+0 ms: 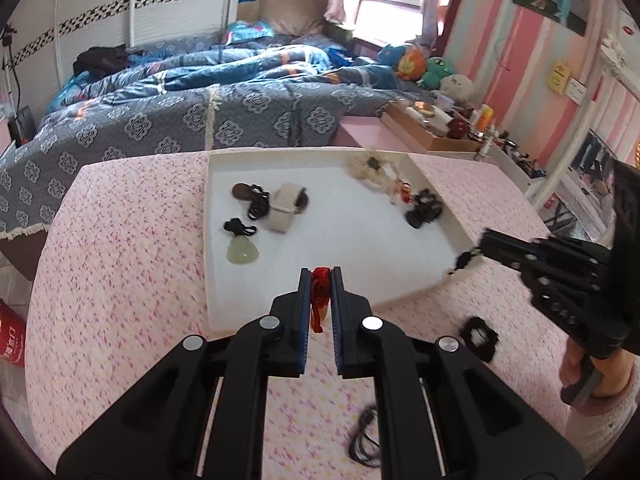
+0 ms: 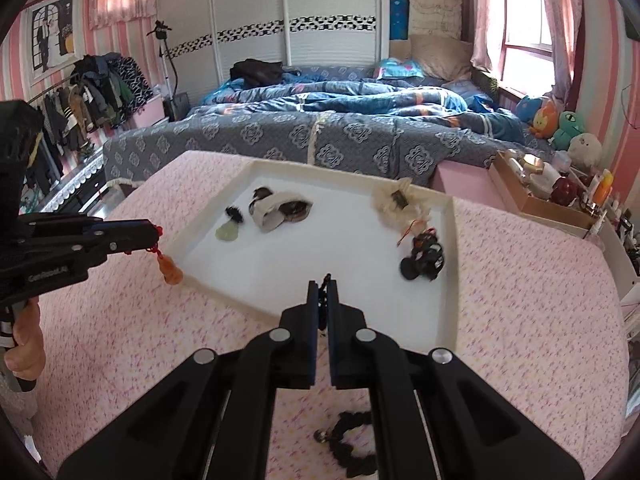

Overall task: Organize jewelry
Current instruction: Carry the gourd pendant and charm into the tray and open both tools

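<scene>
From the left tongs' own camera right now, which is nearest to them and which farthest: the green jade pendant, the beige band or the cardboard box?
1. Green jade pendant, in the white tray's near left part, closest to the left tongs.
2. Beige band, just beyond it in the tray.
3. Cardboard box, far right, past the tray, near the bed.

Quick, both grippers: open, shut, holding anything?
Left gripper: shut on the red cord of an orange pendant.
Right gripper: shut on a black cord.

Window [image 2: 528,46] daylight glares; soft blur; fisheye-warped edges.
</scene>
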A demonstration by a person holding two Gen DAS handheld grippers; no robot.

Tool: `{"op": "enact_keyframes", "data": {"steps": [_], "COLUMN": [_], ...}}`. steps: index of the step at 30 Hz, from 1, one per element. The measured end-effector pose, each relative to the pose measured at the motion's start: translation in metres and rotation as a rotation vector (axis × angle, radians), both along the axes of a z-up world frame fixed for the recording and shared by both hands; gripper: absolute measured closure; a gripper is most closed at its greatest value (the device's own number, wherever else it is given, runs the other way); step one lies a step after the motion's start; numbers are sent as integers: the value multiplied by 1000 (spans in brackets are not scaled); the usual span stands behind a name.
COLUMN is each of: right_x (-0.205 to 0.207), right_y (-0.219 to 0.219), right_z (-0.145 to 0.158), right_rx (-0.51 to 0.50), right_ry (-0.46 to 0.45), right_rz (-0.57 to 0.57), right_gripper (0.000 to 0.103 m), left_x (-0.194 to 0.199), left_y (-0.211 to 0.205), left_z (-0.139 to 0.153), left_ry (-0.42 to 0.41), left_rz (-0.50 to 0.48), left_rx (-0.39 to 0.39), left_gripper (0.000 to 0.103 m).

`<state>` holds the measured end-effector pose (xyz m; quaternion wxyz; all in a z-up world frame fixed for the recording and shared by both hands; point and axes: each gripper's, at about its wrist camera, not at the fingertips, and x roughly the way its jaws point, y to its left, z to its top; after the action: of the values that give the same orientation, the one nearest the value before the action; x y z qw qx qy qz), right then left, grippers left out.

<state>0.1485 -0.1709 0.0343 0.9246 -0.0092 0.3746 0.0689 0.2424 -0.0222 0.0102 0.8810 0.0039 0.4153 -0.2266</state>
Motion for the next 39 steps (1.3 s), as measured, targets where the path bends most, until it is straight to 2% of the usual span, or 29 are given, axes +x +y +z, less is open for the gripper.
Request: {"op": "enact_keyframes", "data": {"steps": [10, 19, 27, 39], "right_x": [46, 66, 72, 87], "right_y": [-32, -62, -67, -64], "right_z": [-30, -69, -86, -102], "right_rx": [2, 10, 17, -4], "right_ry": [77, 167, 209, 268], "right_rz": [-97, -162, -185, -202], "right_gripper": [100, 100, 99, 99], "left_x": [62, 76, 87, 86], "left_y": [-2, 5, 9, 3], "left_z": [-43, -70, -89, -89], "left_ry": [87, 134, 181, 148], "left_rz": [65, 100, 123, 143], "left_rx": [63, 88, 102, 150], "left_gripper": [96, 96, 96, 93]}}
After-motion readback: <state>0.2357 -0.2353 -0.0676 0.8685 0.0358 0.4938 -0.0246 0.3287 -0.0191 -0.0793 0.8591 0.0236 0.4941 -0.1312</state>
